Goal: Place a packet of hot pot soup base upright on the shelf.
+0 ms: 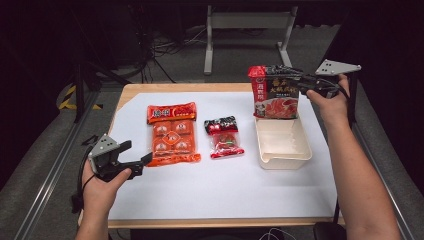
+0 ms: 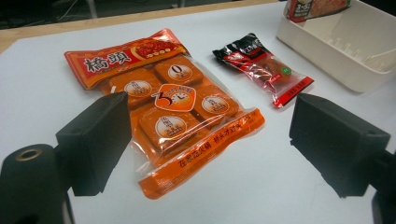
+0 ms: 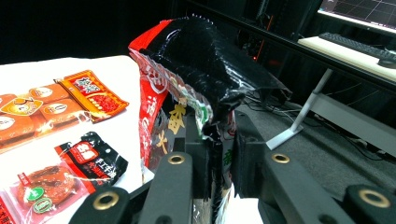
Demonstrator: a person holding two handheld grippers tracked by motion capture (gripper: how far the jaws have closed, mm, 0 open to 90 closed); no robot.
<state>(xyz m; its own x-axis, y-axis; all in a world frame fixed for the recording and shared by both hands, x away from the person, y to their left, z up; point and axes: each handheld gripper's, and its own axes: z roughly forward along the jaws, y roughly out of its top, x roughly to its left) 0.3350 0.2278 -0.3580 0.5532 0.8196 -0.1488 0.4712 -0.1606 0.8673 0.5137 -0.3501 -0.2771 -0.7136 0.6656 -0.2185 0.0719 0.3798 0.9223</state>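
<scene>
My right gripper (image 1: pixel 299 80) is shut on the top edge of a big red and black food bag (image 1: pixel 274 93), which hangs upright over the far end of a cream plastic bin (image 1: pixel 283 150). In the right gripper view the jaws pinch the crumpled bag (image 3: pixel 205 74) between them. My left gripper (image 1: pixel 135 157) stands open near the table's left side, just left of an orange pack of cubes (image 1: pixel 171 134). The left gripper view has that orange pack (image 2: pixel 168 107) lying between and beyond the open jaws. A small red and black packet (image 1: pixel 223 137) lies mid-table.
White paper (image 1: pixel 215 195) covers the wooden table. The bin (image 2: pixel 345 51) sits at the right, with the small packet (image 2: pixel 266 67) beside it. Dark floor, cables and a metal stand leg lie beyond the far edge.
</scene>
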